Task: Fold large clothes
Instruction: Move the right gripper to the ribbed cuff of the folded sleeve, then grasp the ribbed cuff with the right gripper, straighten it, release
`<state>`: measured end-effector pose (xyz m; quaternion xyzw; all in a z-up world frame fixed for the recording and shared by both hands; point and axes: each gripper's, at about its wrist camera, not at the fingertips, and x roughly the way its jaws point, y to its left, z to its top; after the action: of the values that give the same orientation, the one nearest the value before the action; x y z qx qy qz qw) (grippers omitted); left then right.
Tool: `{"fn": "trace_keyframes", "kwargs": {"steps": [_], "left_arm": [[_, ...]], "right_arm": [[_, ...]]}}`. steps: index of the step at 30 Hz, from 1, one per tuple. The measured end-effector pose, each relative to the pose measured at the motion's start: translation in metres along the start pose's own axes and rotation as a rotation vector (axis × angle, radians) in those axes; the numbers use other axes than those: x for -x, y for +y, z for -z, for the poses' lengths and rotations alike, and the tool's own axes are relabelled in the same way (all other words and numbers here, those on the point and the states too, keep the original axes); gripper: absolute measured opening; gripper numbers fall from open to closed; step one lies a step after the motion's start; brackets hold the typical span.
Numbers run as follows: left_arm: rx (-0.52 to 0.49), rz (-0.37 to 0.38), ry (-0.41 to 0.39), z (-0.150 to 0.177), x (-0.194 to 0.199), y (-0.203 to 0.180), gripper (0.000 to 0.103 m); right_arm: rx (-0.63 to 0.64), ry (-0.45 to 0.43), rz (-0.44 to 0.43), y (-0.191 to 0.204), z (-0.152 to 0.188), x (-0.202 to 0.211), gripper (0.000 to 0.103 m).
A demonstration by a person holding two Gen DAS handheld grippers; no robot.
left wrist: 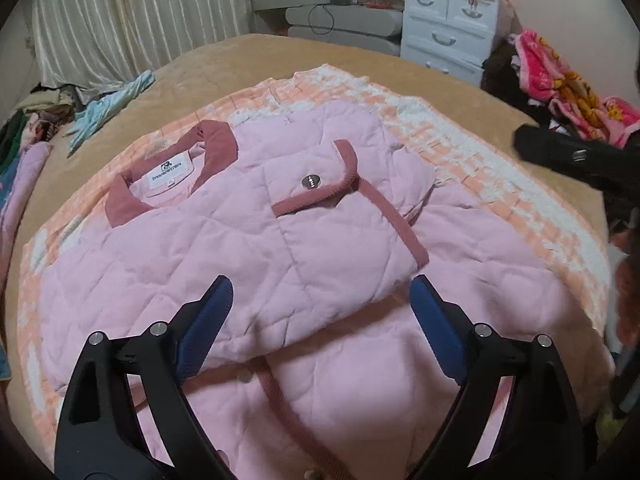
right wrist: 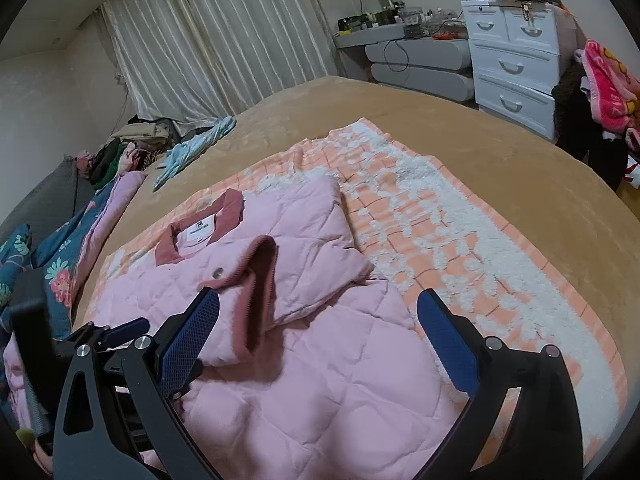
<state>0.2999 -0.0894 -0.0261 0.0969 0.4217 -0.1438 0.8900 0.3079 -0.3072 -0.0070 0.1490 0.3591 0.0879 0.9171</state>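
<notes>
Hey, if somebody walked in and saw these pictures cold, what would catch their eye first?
The pink quilted jacket, partly folded with its dark-rose collar up, fills the centre on an orange-and-white blanket. Both grippers hover open over its near edge, left gripper and right gripper. A white drawer unit stands behind the bed.

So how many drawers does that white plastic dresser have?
4 in view on the white plastic dresser: two small drawers side by side on top, two wide drawers stacked below. More may be hidden behind the bed.
</notes>
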Motion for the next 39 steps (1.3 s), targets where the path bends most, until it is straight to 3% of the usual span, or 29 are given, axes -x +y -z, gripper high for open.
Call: {"fn": "trace_keyframes", "kwargs": {"steps": [3,13,26,28,30,31,33,35,39], "left_arm": [[0.042,-0.008,-0.016,0.000,0.013,0.019,0.093],[0.191,-0.158,-0.041,0.003,0.039,0.102,0.094],[0.346,-0.230,-0.054,0.032,0.054,0.181,0.094],[0.363,-0.234,-0.054,0.036,0.053,0.187,0.094],[0.371,-0.235,-0.054,0.039,0.052,0.191,0.094],[0.376,-0.237,-0.050,0.041,0.051,0.194,0.094],[0.388,-0.233,-0.047,0.043,0.048,0.197,0.094],[0.396,-0.230,-0.052,0.044,0.048,0.198,0.094],[0.404,-0.224,-0.053,0.044,0.044,0.199,0.094]], "right_arm": [[0.013,0.016,-0.006,0.010,0.000,-0.006,0.099],[0.066,0.107,-0.047,0.052,0.012,-0.044,0.099],[0.006,0.241,-0.100,0.072,0.039,-0.103,0.098],[-0.009,0.254,-0.101,0.072,0.041,-0.108,0.090],[-0.015,0.261,-0.121,0.073,0.042,-0.112,0.067],[-0.008,0.246,-0.115,0.075,0.041,-0.111,0.061],[0.042,0.199,-0.142,0.081,0.037,-0.104,0.030],[0.114,0.143,-0.164,0.093,0.028,-0.093,0.023],[0.244,0.022,-0.183,0.114,0.003,-0.069,0.021]]}}
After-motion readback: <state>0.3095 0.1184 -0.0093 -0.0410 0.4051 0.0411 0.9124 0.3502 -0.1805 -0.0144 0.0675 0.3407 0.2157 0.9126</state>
